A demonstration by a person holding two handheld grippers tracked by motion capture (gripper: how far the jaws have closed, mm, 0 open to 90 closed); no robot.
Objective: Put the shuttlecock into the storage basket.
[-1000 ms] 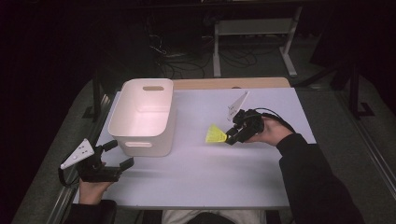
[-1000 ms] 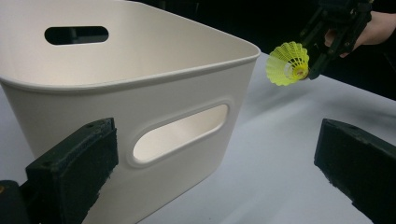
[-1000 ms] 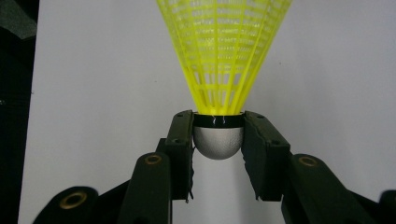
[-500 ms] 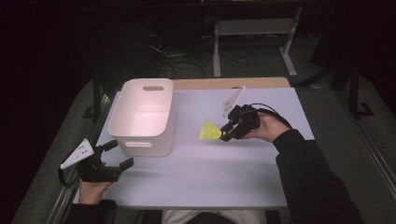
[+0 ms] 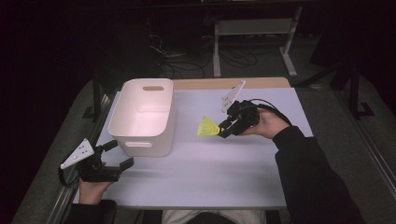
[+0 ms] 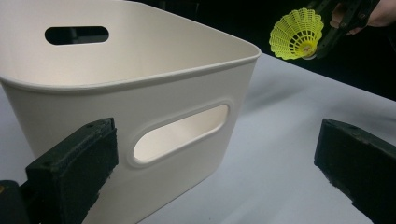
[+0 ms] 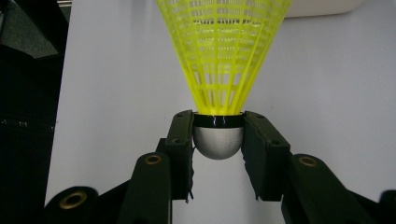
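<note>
A yellow plastic shuttlecock (image 5: 207, 127) with a silver rounded head (image 7: 218, 141) hangs above the white table, to the right of the white bin (image 5: 142, 116). My right gripper (image 5: 225, 131) is shut on its head, the two pads (image 7: 183, 140) pressing from both sides, the skirt (image 7: 223, 51) pointing towards the bin. From the left gripper view the shuttlecock (image 6: 297, 33) shows high at the upper right, beyond the bin's corner. My left gripper (image 5: 117, 154) rests open near the table's front left edge, facing the bin's near wall (image 6: 177, 135) with nothing between its jaws.
The white bin with handle slots stands at the table's left and looks empty. The white tabletop (image 5: 210, 172) lies bare in front and to the right. A wooden strip (image 5: 224, 83) runs along the far edge. Dark floor, cables and a metal stand (image 5: 252, 42) lie beyond.
My right gripper has lifted the shuttlecock off the table and carried it slightly towards the bin. The left gripper has stayed put.
</note>
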